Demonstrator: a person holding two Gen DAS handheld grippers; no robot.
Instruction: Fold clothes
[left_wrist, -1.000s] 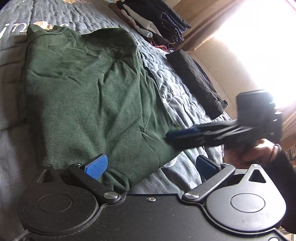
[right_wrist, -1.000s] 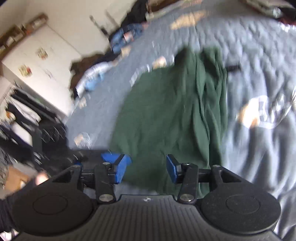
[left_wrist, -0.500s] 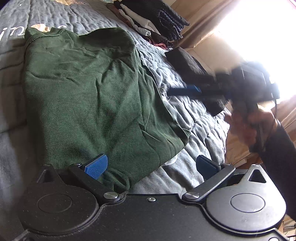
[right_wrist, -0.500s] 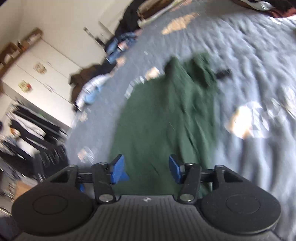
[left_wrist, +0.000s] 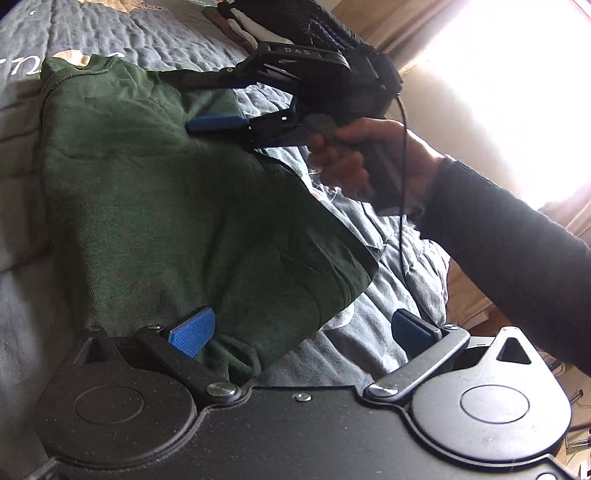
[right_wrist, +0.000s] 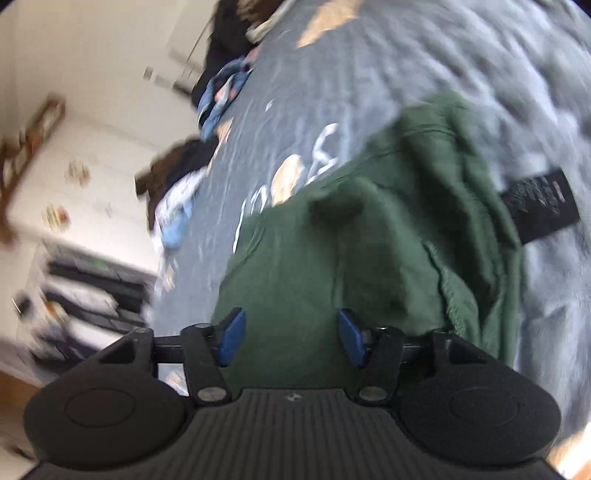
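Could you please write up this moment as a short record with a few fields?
garment: green sweatshirt, lying partly folded
surface: grey quilted bedspread
left gripper: open, at the sweatshirt's near edge
right gripper: jaws closing over the sweatshirt, nothing pinched yet
background: stack of folded clothes at the far side of the bed

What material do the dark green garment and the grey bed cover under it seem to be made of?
Dark green garment: probably a soft matte cotton knit; fine knit texture, ribbed neckline and limp creases show. Grey bed cover: apparently quilted woven fabric, matte; puckered stitched rows run across it. The exact fibre of either cannot be told.
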